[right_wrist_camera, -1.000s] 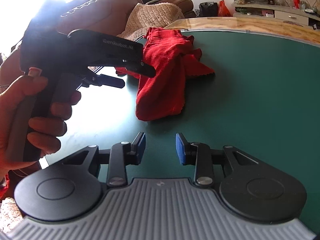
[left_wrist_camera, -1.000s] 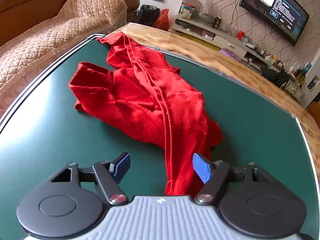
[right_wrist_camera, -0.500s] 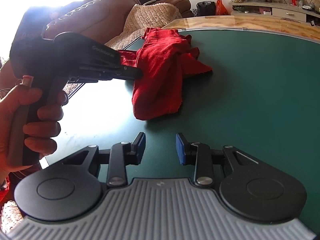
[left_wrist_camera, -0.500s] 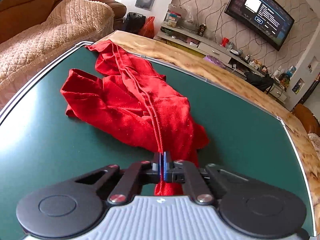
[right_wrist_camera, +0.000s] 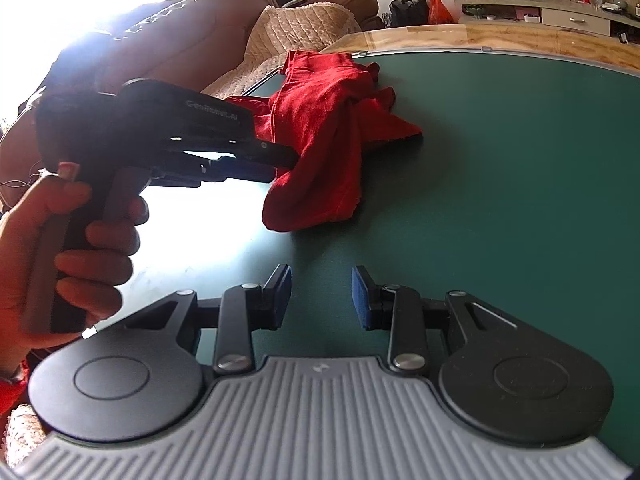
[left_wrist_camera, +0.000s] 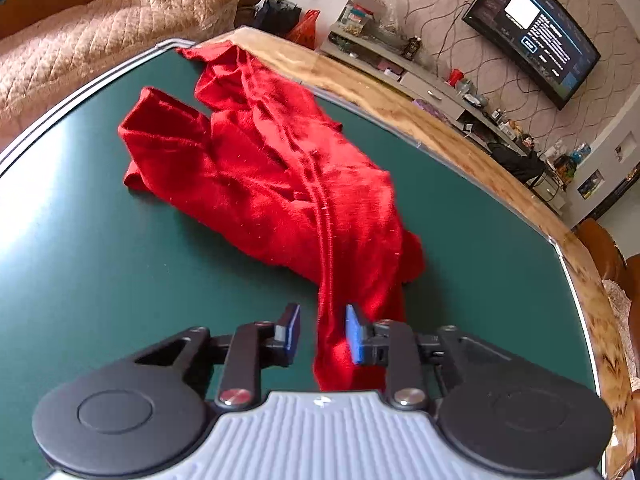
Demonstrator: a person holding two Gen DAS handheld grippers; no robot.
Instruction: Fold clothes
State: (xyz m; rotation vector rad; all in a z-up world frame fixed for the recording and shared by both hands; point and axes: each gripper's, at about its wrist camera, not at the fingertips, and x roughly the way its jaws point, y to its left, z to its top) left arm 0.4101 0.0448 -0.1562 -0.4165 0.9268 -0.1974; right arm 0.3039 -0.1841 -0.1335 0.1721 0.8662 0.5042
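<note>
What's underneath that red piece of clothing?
The red garment lies crumpled on the green table. Only tabletop shows around it; anything beneath its folds is hidden.

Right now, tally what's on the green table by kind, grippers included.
Red garment: 1
Grippers: 2, left gripper with jaws open around the garment's end, right gripper open over bare table
Total: 3

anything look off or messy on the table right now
The red garment lies crumpled and twisted on the green table, its far end reaching the table's edge. The left tool is open around its near end; nothing looks damaged or spilled.
</note>
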